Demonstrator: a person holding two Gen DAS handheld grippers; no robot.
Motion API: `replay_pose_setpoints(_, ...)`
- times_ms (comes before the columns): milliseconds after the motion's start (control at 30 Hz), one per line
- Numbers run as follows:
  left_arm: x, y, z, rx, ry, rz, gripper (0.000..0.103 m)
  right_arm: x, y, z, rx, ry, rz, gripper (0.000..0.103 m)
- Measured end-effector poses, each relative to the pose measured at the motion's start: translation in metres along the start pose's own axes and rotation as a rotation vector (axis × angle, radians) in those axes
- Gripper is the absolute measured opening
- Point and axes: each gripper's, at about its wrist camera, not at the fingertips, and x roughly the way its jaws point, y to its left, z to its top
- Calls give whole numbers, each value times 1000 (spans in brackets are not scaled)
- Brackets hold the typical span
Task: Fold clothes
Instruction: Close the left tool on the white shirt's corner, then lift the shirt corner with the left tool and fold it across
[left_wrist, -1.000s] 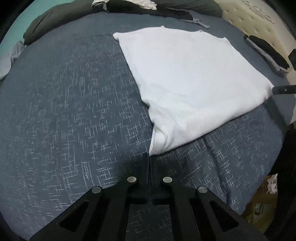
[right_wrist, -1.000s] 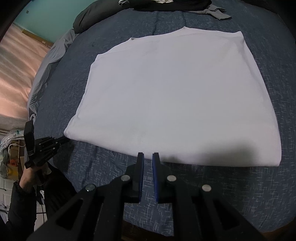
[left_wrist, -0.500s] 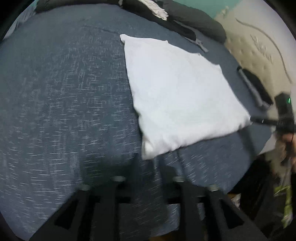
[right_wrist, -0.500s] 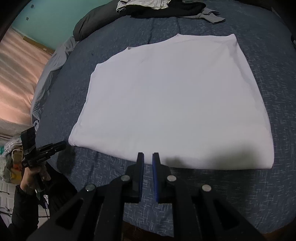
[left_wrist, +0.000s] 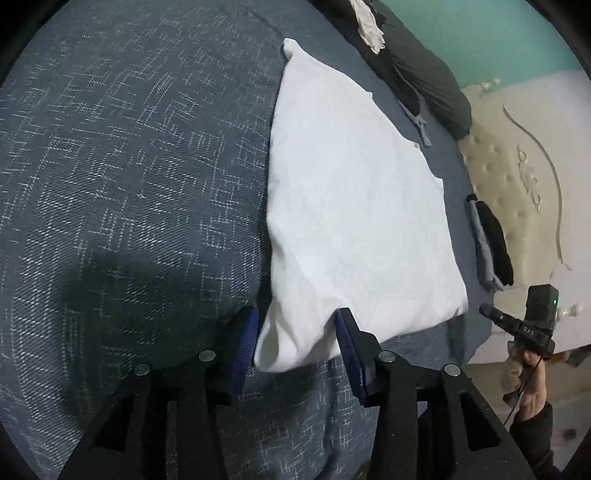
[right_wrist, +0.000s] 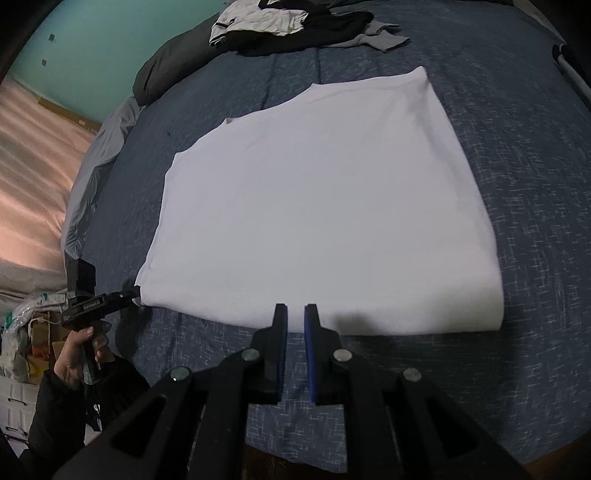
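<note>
- Broadly, a bed (right_wrist: 517, 147) covered in dark blue flecked fabric is seen; a folded white garment (right_wrist: 314, 206) is laid flat on it.
- Dark clothes (right_wrist: 295, 29) are heaped at the far edge, against a teal wall (right_wrist: 92, 48).
- The left gripper (left_wrist: 295, 332) jaws are opening around the garment's near corner.
- The right gripper (right_wrist: 295, 325) jaws are nearly closed, empty, at the garment's near edge.

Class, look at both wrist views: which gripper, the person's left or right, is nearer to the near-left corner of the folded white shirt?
Left. The left gripper straddles that corner of the white shirt, jaws opening around it. The right gripper sits at the shirt's near edge, away from the corner.
</note>
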Motion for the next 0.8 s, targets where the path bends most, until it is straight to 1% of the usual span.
replay_pose_setpoints(33, 2, 0, 2, -7, -2, -3, 46, -2, -2, 1, 4, -6, 3, 8)
replay_pose_setpoints(67, 4, 1, 3, -14, -4, -7, 41, -4, -4, 1, 8, -12, 6, 8)
replay_pose_setpoints(100, 5, 0, 3, -19, -4, -8, 30, -5, -6, 2, 11, -17, 9, 8)
replay_pose_setpoints(200, 5, -6, 5, -1, -10, 6, 9, -10, -13, 2, 18, -27, 12, 8)
replay_pose_setpoints(233, 4, -8, 6, 6, -16, 6, 8, -12, -16, 2, 20, -30, 12, 8)
replay_pose_setpoints(367, -7, -24, 12, 38, -52, -5, 5, -18, -31, 3, 39, -44, 12, 8)
replay_pose_setpoints(533, -21, -58, 27, 63, -92, -47, 5, -26, -50, 5, 70, -65, 11, 8)
replay_pose_setpoints(667, -23, -100, 41, 114, -106, -60, 5, -36, -66, 5, 87, -84, 23, 8)
replay_pose_setpoints(800, -9, -164, 59, 191, -100, -70, 5, -46, -87, 5, 108, -100, 36, 8)
